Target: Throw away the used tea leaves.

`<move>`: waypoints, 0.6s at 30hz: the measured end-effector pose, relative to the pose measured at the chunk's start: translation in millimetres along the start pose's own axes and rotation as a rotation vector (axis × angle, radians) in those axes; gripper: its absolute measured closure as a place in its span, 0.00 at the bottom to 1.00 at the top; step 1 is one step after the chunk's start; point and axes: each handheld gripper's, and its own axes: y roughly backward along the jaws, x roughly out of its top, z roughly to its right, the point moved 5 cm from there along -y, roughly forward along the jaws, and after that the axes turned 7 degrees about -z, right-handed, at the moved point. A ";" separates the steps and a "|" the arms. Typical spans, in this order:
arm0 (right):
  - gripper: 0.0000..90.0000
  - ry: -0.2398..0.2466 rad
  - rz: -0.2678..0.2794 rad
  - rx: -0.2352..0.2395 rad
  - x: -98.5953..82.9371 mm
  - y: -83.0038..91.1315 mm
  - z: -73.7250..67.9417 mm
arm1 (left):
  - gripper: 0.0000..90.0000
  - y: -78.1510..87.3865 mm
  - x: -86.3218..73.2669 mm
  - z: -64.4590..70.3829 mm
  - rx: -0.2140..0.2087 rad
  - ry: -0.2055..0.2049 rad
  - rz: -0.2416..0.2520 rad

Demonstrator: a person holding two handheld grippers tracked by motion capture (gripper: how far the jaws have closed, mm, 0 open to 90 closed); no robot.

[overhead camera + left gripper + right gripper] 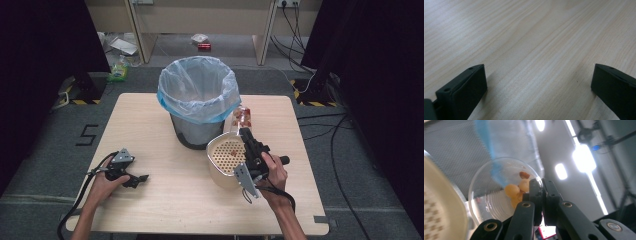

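on the wooden table (165, 195), right gripper (542, 185) pinches a clear cup's (496, 192) rim; left gripper (539, 82) rests, jaws apart.

Light wood table (150, 115) with rounded corners sits mid-frame on grey carpet floor (45, 150), a black "5" mark (86, 135) on the floor at 9 o'clock of the table. At 12 o'clock a pale wood bench or shelf frame (200, 20) stands with litter (200, 42) under it, black curtains (45, 35) hang at 10 and 2 o'clock, and cables (345, 125) trail over the floor at 3 o'clock beside yellow-black hazard tape (307, 102). Ceiling has bright strip lights (584, 157), seen in the right gripper view.
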 end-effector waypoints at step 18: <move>0.98 0.048 -0.044 -0.114 -1.8 -16.5 -12.3 | 0.00 0.0 0.0 0.1 -0.001 0.001 0.000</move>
